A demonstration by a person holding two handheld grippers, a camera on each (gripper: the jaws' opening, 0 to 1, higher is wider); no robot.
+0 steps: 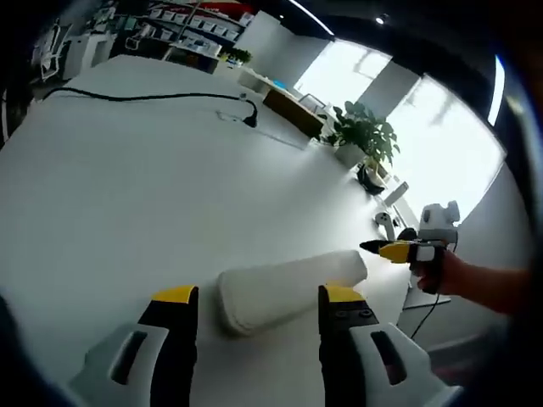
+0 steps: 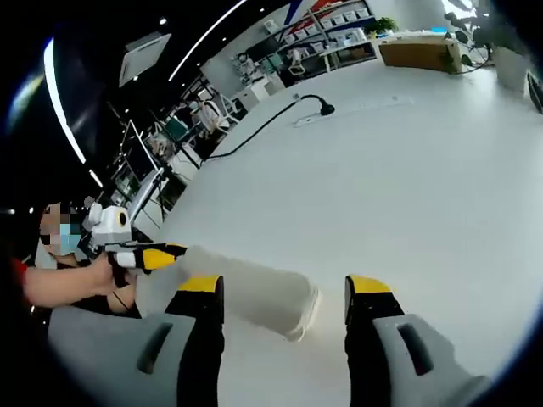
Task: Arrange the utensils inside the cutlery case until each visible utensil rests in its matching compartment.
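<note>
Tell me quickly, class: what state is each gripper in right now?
Left gripper: open, yellow-tipped jaws either side of the rolled white fabric cutlery case, holding nothing.
Right gripper: open, jaws apart over the same case, holding nothing.

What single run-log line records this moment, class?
case: rolled, closed, on table | left claw: open, near case | right claw: open, near case | utensils: unseen

left tongs (image 1: 256, 297) open | rolled white case (image 1: 288, 288) between jaws | right tongs (image 1: 383, 248) at its far end
</note>
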